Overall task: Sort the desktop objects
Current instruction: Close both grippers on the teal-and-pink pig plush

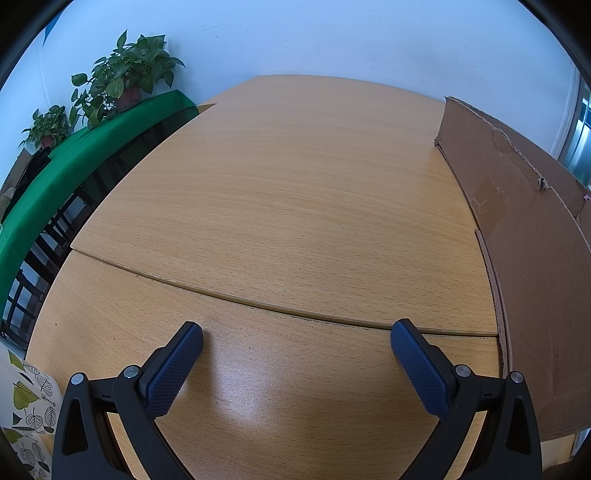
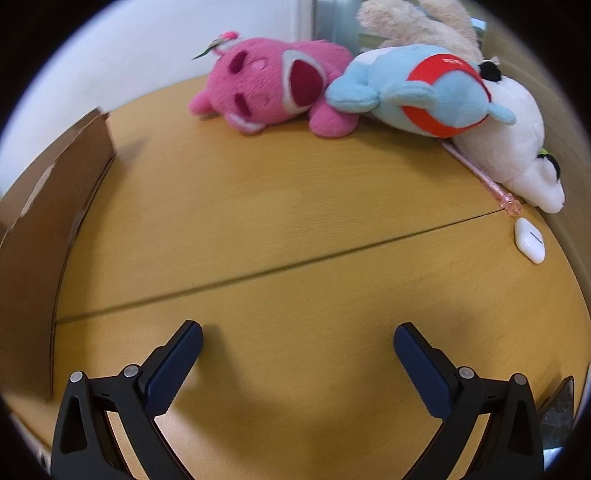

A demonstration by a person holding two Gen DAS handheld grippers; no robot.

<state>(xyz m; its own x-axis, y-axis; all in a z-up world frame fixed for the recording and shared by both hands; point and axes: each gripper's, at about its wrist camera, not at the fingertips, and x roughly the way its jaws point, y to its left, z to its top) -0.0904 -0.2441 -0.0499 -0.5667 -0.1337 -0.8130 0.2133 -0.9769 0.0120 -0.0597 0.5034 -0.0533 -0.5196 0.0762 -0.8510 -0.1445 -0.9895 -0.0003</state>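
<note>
In the right wrist view a pink plush toy (image 2: pixel 273 88) lies at the far side of the wooden table (image 2: pixel 295 221), beside a blue and red plush (image 2: pixel 424 92), a white plush (image 2: pixel 517 147) and a cream plush (image 2: pixel 417 26) behind. A pink pen (image 2: pixel 480 173) and a small white earbud case (image 2: pixel 530 240) lie at the right. My right gripper (image 2: pixel 297 339) stands open over bare table, well short of the toys. In the left wrist view my left gripper (image 1: pixel 295 338) is open above bare table, with a cardboard box (image 1: pixel 517 240) to its right.
The cardboard box wall (image 2: pixel 48 229) stands at the left of the right wrist view. Potted plants (image 1: pixel 125 74) sit on a green-covered shelf (image 1: pixel 74 166) left of the table. A leaf-patterned bag (image 1: pixel 29 406) is at the near left. A dark object (image 2: pixel 557 410) sits at the table's near right edge.
</note>
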